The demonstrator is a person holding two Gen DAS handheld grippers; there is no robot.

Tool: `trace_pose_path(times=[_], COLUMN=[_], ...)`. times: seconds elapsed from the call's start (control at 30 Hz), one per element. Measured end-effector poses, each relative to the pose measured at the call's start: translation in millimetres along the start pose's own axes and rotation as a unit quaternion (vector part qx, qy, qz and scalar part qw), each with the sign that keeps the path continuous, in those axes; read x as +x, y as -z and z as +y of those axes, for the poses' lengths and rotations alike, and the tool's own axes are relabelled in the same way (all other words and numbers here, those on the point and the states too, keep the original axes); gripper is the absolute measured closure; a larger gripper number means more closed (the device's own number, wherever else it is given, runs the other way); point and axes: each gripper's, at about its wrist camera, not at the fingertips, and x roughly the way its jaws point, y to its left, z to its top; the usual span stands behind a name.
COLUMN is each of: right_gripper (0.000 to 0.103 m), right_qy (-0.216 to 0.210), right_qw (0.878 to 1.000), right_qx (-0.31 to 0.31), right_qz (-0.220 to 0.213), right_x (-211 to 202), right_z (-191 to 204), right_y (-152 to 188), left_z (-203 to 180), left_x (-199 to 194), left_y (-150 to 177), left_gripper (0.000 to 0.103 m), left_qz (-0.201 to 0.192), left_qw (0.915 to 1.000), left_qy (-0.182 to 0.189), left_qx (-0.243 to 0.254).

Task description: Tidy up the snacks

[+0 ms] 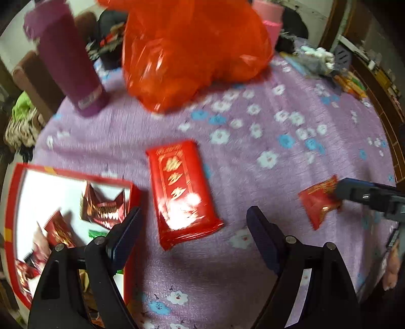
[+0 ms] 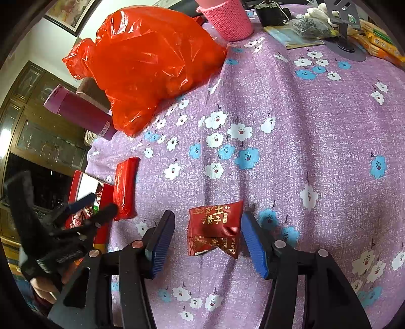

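Observation:
A small red snack packet (image 2: 215,225) lies on the purple flowered cloth between the jaws of my right gripper (image 2: 208,215). The gripper is open: its left pad stands clear of the packet and its right pad sits at the packet's edge. The left wrist view shows this packet (image 1: 317,202) at the tip of the right gripper (image 1: 354,192). My left gripper (image 1: 195,212) is open, with a long red pack (image 1: 179,189) lying on the cloth between and ahead of its fingers. Left of it is a red-rimmed box (image 1: 76,174) holding several red snacks (image 1: 102,207).
An orange plastic bag (image 1: 192,50) and a purple bottle (image 1: 68,65) stand at the back of the table. A pink knitted cup (image 2: 227,20), a small stand (image 2: 344,25) and orange packets (image 2: 379,43) crowd the far right. The cloth drops off at the left edge.

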Motion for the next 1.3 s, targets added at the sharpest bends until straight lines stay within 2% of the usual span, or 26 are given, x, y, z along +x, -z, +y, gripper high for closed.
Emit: trace_pose_path(times=[0.13, 0.4, 0.63, 0.7, 0.73, 0.77, 0.83, 0.9, 0.97, 1.1, 1.13, 1.2, 1.3], right_gripper=[0.044, 0.042, 0.041, 0.043, 0.046, 0.051, 0.053, 0.056, 0.062, 0.064, 0.065, 0.072, 0.073], right_qy=[-0.001, 0.003, 0.09, 0.12, 0.137, 0.157, 0.185, 0.203, 0.198, 0.179, 0.17, 0.149, 0.111], right_qw=[1.0, 1.0, 0.995, 0.991, 0.987, 0.983, 0.974, 0.969, 0.968, 0.972, 0.974, 0.979, 0.986], right_qx=[0.0, -0.013, -0.035, -0.061, -0.079, -0.1, -0.129, -0.14, -0.15, -0.148, -0.143, -0.131, -0.115], right_qz=[0.001, 0.005, 0.013, 0.008, 0.005, -0.001, -0.009, -0.021, -0.03, -0.038, -0.04, -0.042, -0.042], right_x=[-2.5, 1.7, 22.9, 31.4, 35.0, 38.7, 45.1, 47.2, 45.1, 36.6, 34.6, 28.8, 23.3], right_z=[-0.8, 6.5, 22.3, 34.7, 41.7, 49.9, 60.8, 67.7, 71.8, 68.6, 66.5, 60.9, 54.7], right_y=[0.6, 2.2, 6.1, 10.0, 12.5, 15.5, 19.5, 21.1, 22.2, 19.4, 18.0, 15.0, 10.5], left_z=[15.6, 29.8, 8.8, 4.9, 4.4, 4.8, 5.7, 2.9, 0.1, -8.2, -8.7, -10.7, -11.1], left_x=[10.8, 22.1, 39.2, 40.0, 39.1, 37.2, 34.3, 33.5, 31.8, 23.5, 20.3, 12.8, 0.9], left_y=[0.1, -16.3, -25.2, -22.1, -21.3, -20.7, -20.7, -18.0, -12.4, 8.2, 14.1, 27.1, 49.8], left_gripper=[0.02, 0.02, 0.02, 0.02, 0.027, 0.043, 0.058, 0.058, 0.058, 0.059, 0.059, 0.059, 0.059], left_qz=[0.008, 0.005, 0.015, 0.004, -0.003, -0.01, -0.017, -0.023, -0.035, -0.045, -0.046, -0.048, -0.058], left_qw=[0.9995, 0.9994, 0.9996, 0.9996, 0.9995, 0.9997, 0.9997, 0.9994, 0.9987, 0.9979, 0.9977, 0.9975, 0.9962], left_qy=[0.018, -0.005, -0.021, -0.027, -0.029, -0.019, -0.016, -0.023, -0.026, -0.017, -0.016, -0.006, -0.012], left_qx=[-0.023, -0.033, -0.015, -0.009, -0.007, -0.006, -0.003, 0.013, 0.026, 0.043, 0.046, 0.052, 0.063])
